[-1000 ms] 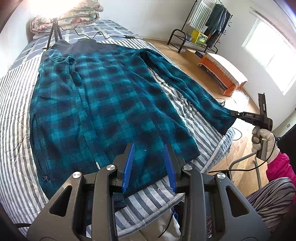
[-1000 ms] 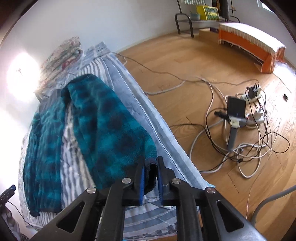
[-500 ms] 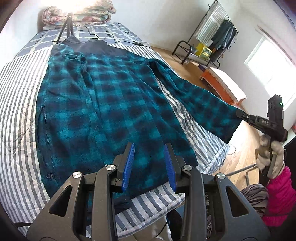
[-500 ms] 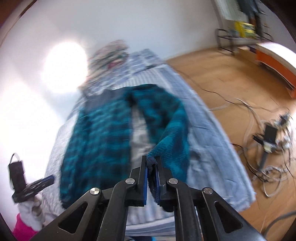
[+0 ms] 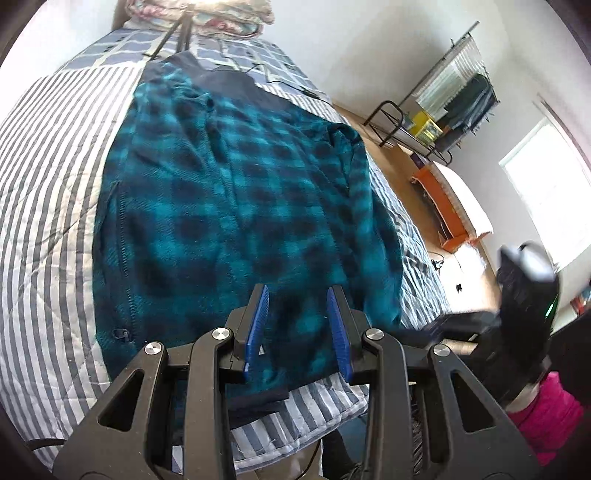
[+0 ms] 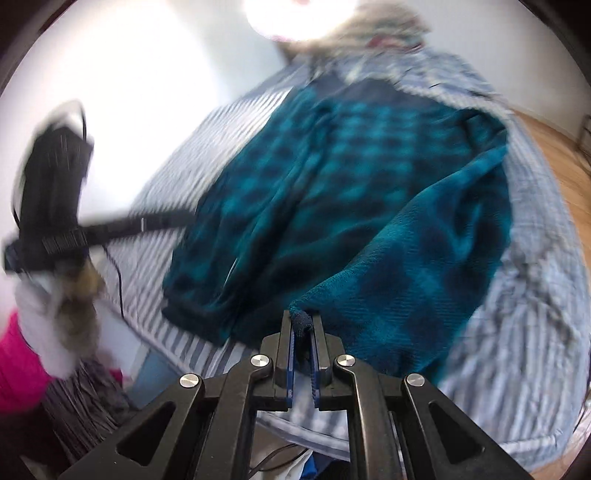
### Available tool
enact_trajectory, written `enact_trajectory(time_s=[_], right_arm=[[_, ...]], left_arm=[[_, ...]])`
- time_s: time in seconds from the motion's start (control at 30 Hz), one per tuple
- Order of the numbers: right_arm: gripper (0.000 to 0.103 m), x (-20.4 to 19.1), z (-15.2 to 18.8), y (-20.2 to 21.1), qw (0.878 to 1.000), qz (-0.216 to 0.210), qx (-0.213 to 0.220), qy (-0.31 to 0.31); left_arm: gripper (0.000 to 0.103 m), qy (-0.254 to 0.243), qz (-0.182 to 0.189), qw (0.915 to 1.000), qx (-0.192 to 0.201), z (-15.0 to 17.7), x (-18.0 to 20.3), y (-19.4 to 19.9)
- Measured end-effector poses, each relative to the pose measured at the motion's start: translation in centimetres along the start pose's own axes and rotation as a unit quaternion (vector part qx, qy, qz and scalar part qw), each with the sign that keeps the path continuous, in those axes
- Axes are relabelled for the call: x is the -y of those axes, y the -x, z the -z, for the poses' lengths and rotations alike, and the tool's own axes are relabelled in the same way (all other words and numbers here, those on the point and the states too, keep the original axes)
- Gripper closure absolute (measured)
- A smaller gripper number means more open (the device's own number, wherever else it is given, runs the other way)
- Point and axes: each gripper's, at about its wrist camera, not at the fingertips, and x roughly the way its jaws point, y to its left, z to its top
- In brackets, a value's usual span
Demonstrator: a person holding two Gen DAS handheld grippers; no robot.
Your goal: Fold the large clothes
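Note:
A large teal-and-black checked fleece jacket point(image 5: 236, 206) lies spread on the striped bed point(image 5: 48, 184), its hem towards me. My left gripper point(image 5: 297, 295) hovers open just above the hem, nothing between its blue pads. My right gripper point(image 6: 302, 319) is shut on the dark cuff of the right sleeve point(image 6: 424, 258), which lies folded over the jacket's body point(image 6: 295, 192). In the left wrist view the right gripper's black body point(image 5: 517, 314) shows blurred at the right, by the hem. In the right wrist view the left gripper's black body point(image 6: 55, 206) shows blurred at the left.
Folded quilts point(image 5: 207, 18) and a tripod point(image 5: 173, 33) stand at the head of the bed. A clothes rack point(image 5: 450, 99) and an orange bench point(image 5: 450, 206) stand on the wooden floor to the right. A person's pink sleeve point(image 5: 546, 417) and striped trousers point(image 6: 85, 402) are by the bed's foot.
The right gripper has swung the sleeve from the bed's right side inward over the jacket's body. The left gripper has drifted along the hem, still open.

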Motion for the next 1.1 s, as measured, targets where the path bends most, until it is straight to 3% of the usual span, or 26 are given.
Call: enact_trajectory(time_s=[0.13,0.23,0.27,0.33,0.63,1.03,1.07,1.1], right_arm=[[0.098,-0.6,0.3,-3.4,0.999,0.009,-0.04,0.024],[0.086,-0.1,0.1,-3.2,0.999,-0.014,-0.047,0.013],[0.076,0.3,0.1,-2.5,0.999,-0.026,-0.04,0.007],[0.071,0.6,-0.2,-1.2,0.999,-0.034,-0.025,0.0],[0.068,7.4,-1.8,4.0,0.997,-0.002,0.036,-0.061],[0.058,16.0,-6.4,3.9,0.989,0.018,0.081,-0.12],[0.055,16.8,-6.8,4.0,0.988,0.017,0.086,-0.126],[0.053,17.6,-7.4,3.9,0.987,0.018,0.091,-0.13]], left_arm=[[0.07,0.021,0.002,0.9997,-0.012,0.3,-0.9,-0.9],[0.055,0.028,0.012,0.9991,-0.028,0.6,-0.9,-2.0],[0.054,0.025,0.016,0.999,-0.033,0.8,-0.6,-2.4],[0.054,0.014,0.023,0.9987,-0.044,0.9,0.1,-3.3],[0.054,0.005,0.034,0.9935,-0.109,2.1,2.2,-9.0],[0.054,-0.008,0.016,0.9913,-0.13,3.1,2.6,-12.8],[0.057,-0.013,0.015,0.9915,-0.129,3.2,2.7,-12.8],[0.068,-0.017,0.015,0.9915,-0.128,3.2,2.9,-12.9]])
